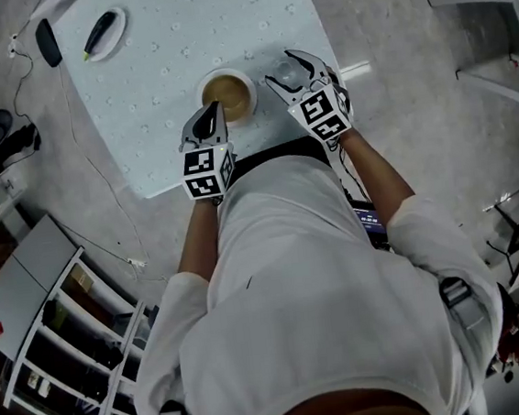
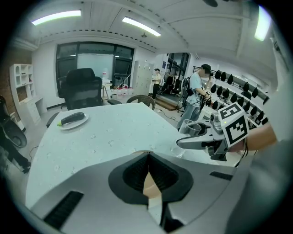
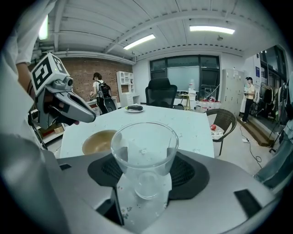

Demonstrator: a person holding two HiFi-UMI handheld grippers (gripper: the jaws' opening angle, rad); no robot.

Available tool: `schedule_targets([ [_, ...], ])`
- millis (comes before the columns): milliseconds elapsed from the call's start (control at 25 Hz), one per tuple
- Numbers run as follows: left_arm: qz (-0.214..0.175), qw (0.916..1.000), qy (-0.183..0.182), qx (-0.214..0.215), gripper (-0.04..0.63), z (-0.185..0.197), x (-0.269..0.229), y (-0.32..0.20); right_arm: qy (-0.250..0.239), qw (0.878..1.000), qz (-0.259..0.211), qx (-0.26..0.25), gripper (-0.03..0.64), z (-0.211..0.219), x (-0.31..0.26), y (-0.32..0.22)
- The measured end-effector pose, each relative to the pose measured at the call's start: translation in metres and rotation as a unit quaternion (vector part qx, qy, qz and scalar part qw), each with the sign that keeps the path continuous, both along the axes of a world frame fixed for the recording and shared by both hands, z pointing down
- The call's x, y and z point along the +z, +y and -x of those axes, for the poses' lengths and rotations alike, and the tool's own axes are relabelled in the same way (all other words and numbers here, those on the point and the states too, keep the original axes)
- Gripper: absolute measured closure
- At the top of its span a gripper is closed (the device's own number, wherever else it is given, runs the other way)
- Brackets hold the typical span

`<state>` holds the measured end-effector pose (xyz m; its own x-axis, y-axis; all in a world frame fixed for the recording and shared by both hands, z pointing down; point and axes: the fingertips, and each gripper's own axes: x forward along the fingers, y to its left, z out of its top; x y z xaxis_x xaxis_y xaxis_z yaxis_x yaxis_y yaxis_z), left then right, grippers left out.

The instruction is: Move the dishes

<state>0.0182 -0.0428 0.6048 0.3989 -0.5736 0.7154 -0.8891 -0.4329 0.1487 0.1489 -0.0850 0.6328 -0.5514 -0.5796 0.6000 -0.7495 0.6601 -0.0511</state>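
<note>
Glass point(image 3: 144, 155) on the table point(image 1: 162, 65) between the jaws of the right claw point(image 1: 279, 66), bowl point(image 1: 227, 93) just left of it, left claw point(image 1: 215, 108) at the bowl's near-left rim, plate point(image 1: 105, 34) far ahead-left of both claws.

No legible text, brand or number is showing in any view. The cube point(image 1: 204, 172) on the left gripper point(image 1: 213, 113) and its twin on the right gripper point(image 1: 280, 67) are carrying only square markers.
</note>
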Motion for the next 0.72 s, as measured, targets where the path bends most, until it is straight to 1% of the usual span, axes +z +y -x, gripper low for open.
schedule_targets([
  [240,0.001,1.0000,0.000,-0.006,0.575,0.0019,0.0001,0.0045,0.003,1.000,0.004,-0.003,0.342,-0.0002,0.0046,0.0025],
  [520,0.000,1.0000,0.002,-0.005,0.575,0.0022,0.0002,0.0065,0.006,1.000,-0.003,-0.009,0.334,0.0024,0.0061,0.0038],
  [600,-0.001,1.0000,0.003,-0.004,0.575,0.0017,0.0004,0.0061,0.001,1.000,-0.003,-0.006,0.319,0.0020,0.0066,0.0041],
  [720,-0.002,1.0000,0.006,0.000,0.575,0.0008,0.0002,0.0063,-0.014,1.000,0.011,0.008,0.273,-0.0007,0.0067,0.0068],
])
